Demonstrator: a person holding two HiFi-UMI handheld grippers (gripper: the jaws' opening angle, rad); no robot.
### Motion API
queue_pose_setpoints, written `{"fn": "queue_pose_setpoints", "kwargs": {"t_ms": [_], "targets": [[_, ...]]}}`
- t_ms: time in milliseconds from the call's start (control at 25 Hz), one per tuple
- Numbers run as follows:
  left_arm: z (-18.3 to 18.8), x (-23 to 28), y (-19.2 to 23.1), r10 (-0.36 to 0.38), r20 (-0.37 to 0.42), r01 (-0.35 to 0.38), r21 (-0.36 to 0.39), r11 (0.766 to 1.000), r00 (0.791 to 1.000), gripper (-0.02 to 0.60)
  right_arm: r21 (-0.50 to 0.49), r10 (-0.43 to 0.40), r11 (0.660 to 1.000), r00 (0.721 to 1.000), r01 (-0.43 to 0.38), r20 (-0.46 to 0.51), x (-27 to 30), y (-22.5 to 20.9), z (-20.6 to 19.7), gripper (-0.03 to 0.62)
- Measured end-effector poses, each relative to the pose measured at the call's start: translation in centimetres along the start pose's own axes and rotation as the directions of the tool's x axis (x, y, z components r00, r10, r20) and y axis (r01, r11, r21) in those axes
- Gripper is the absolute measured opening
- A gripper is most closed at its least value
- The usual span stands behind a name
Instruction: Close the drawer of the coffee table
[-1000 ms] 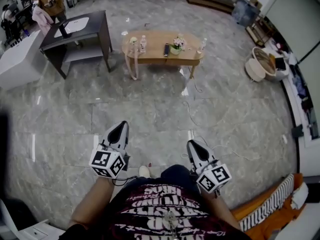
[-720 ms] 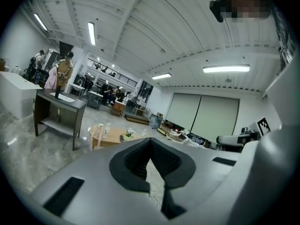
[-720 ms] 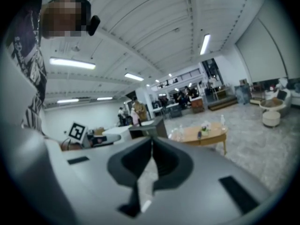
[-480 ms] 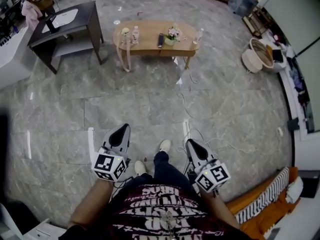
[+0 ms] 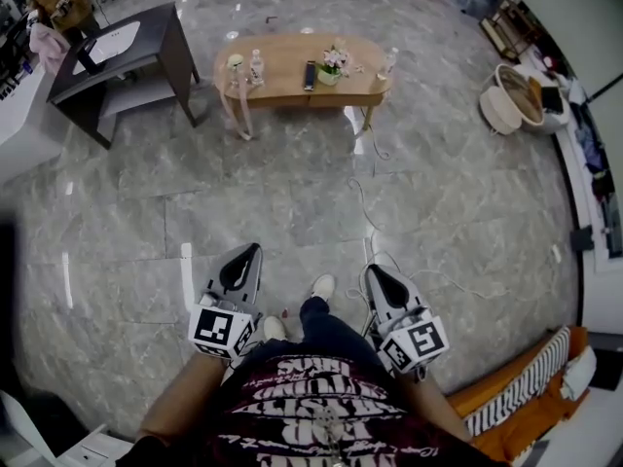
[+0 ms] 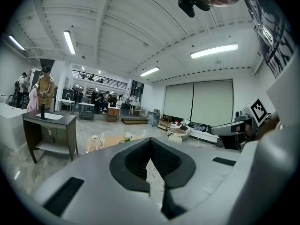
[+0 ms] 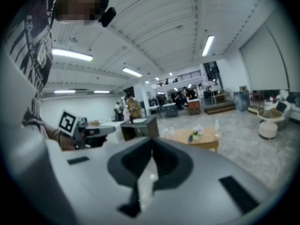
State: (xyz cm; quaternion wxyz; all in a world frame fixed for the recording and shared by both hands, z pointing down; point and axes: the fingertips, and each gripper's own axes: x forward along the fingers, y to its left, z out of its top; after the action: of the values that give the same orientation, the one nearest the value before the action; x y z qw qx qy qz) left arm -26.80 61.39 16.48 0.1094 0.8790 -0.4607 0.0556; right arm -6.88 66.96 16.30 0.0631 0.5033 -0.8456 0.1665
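Head view looks steeply down from standing height, coffee table (image 5: 282, 81) far ahead. Both gripper views face roughly level along their jaws, sharing that distant coffee table

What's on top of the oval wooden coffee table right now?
On the coffee table: two bottles, a potted flower, a dark slim object, maybe a remote, and a pale item too small to identify. Its drawer isn't visible from here.

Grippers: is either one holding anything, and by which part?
Nothing is held: the left gripper and right gripper are shut and empty, away from the coffee table.
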Motion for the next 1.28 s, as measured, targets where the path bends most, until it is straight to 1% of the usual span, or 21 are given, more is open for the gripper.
{"fn": "queue_pose_setpoints", "kwargs": {"t_ms": [80, 240, 320, 480, 680, 840, 920, 1000, 1120, 1280], "targets": [[0.5, 1.7, -0.3, 0.001, 0.000, -0.001, 0.009, 1.000, 1.000, 0.021, 0.002, 0.005, 1.000, 1.000, -0.005, 0.014, 0.5, -1.5, 0.8, 0.035], [0.7, 5.2, -1.2, -0.011, -0.035, 0.010, -0.026, 1.000, 0.999, 0.021, 0.022, 0.018, 1.000, 0.998, -0.019, 0.066, 1.0, -5.0, 3.0, 0.035], [1.2, 6.9, -1.5, -0.005, -0.044, 0.004, -0.027, 1.000, 0.999, 0.021, 0.034, 0.031, 0.999, 0.994, -0.034, 0.103, 1.0, -6.6, 4.3, 0.035], [3.0, 9.2, -1.6, 0.055, -0.037, -0.055, -0.004, 0.998, 0.998, 0.021, 0.032, 0.069, 0.997, 0.986, -0.075, 0.149, 1.0, -9.0, 5.8, 0.035], [5.2, 10.7, -1.4, 0.126, -0.014, -0.126, 0.022, 0.992, 0.992, 0.021, 0.061, 0.101, 0.991, 0.973, -0.116, 0.207, 1.8, -12.4, 7.3, 0.035], [4.4, 10.5, -1.5, 0.162, -0.066, -0.160, 0.035, 0.987, 0.985, 0.021, 0.111, 0.147, 0.978, 0.959, -0.178, 0.242, 2.5, -13.0, 7.9, 0.035], [4.5, 10.5, -1.4, 0.167, -0.071, -0.164, 0.044, 0.985, 0.983, 0.021, 0.123, 0.174, 0.970, 0.954, -0.209, 0.246, 3.0, -12.7, 7.9, 0.036], [4.3, 10.9, -1.0, 0.177, -0.074, -0.174, 0.045, 0.984, 0.981, 0.021, 0.134, 0.190, 0.965, 0.954, -0.224, 0.231, 4.0, -12.8, 7.2, 0.036], [3.3, 11.4, -0.3, 0.182, -0.097, -0.180, 0.030, 0.983, 0.979, 0.021, 0.159, 0.191, 0.962, 0.962, -0.224, 0.197, 5.4, -12.7, 6.3, 0.036], [2.1, 12.3, 1.2, 0.182, -0.126, -0.183, 0.006, 0.983, 0.975, 0.021, 0.120, 0.188, 0.971, 0.972, -0.206, 0.142, 7.1, -12.6, 6.0, 0.035]]}}
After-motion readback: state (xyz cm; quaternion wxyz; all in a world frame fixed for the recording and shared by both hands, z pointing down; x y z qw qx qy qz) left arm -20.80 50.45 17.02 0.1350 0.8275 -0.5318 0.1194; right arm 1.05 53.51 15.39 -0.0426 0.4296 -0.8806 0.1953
